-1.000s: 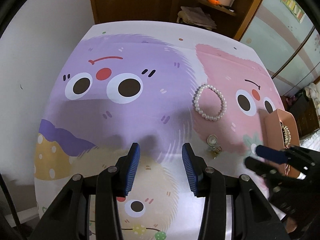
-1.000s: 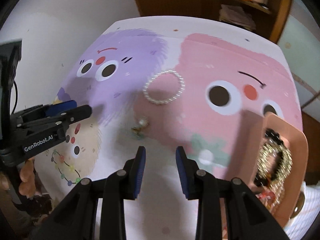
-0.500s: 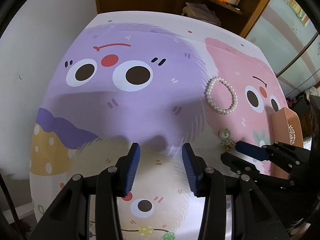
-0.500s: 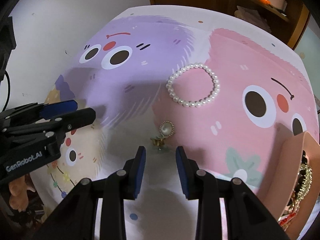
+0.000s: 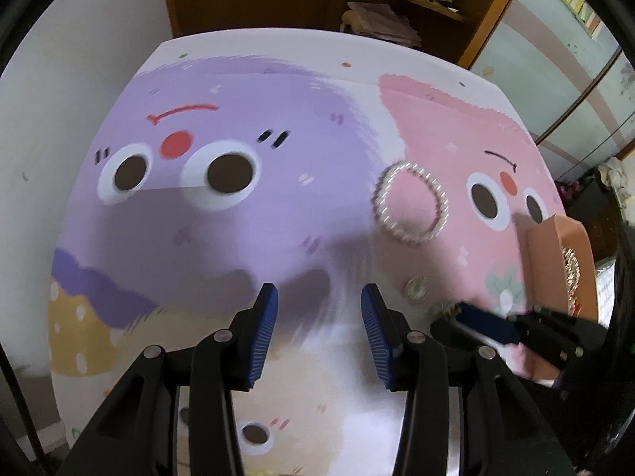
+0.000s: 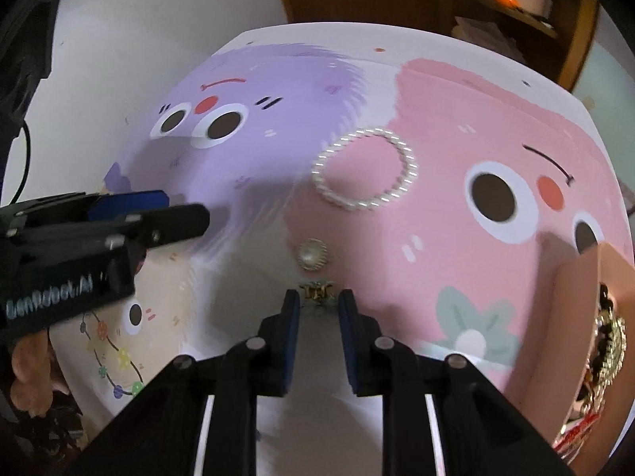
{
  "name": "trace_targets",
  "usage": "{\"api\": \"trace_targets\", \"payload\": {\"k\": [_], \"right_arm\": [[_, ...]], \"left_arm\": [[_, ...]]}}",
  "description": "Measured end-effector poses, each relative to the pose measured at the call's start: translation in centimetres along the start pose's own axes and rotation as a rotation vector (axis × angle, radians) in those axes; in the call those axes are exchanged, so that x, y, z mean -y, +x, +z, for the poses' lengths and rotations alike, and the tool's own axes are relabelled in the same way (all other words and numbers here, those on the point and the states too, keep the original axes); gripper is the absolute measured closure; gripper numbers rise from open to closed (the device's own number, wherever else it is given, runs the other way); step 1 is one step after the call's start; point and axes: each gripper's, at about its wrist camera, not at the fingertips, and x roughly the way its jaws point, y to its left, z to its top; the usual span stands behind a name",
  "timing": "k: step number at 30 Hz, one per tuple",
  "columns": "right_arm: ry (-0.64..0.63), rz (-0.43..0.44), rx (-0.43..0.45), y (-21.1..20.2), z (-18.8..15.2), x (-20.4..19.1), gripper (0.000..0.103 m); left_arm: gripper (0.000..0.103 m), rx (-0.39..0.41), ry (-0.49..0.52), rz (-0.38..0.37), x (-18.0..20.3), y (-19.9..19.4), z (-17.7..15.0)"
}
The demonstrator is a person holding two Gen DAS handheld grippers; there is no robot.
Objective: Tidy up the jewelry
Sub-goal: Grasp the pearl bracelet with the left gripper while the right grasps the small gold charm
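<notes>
A pearl earring (image 6: 312, 254) with a small gold clasp end (image 6: 316, 291) lies on the cartoon table mat; it also shows in the left wrist view (image 5: 416, 289). My right gripper (image 6: 316, 304) is open, its fingertips on either side of the clasp end. A pearl bracelet (image 6: 365, 168) lies further back, also seen in the left wrist view (image 5: 411, 202). A pink jewelry tray (image 6: 575, 297) with gold and black pieces stands at the right, also in the left wrist view (image 5: 555, 261). My left gripper (image 5: 317, 301) is open and empty above the mat.
The mat-covered table (image 5: 238, 206) ends at a white wall on the left. A wooden shelf unit (image 5: 397, 8) with papers stands behind the far edge. A sliding door (image 5: 575, 63) is at the back right.
My right gripper has moved forward and down so its fingertips now flank the earring's clasp. My left gripper has shifted slightly and stays open.
</notes>
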Motion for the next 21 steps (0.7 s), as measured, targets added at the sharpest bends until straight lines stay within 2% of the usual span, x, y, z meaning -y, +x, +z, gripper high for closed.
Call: {"api": "trace_targets", "payload": {"k": [5,10,14,19,21], "right_arm": [[0.063,0.009,0.007,-0.7,-0.6,2.1,0.083],[0.108,0.023,0.026,-1.7,-0.7,3.5,0.083],[0.125,0.044,0.056,-2.8,-0.4,4.0,0.083],[0.133,0.062,0.076,-3.6,-0.6,4.5,0.083],[0.140,0.068,0.079,-3.6,-0.6,4.6,0.083]], "left_arm": [[0.061,-0.017,0.049,-0.009,2.4,1.3,3.4],[0.061,-0.091,0.117,-0.007,4.8,3.5,6.7],[0.061,-0.153,0.144,0.024,5.8,5.5,8.2],[0.063,-0.178,0.166,0.072,6.5,6.7,9.1],[0.068,-0.196,0.172,0.077,6.6,7.1,9.2]]}}
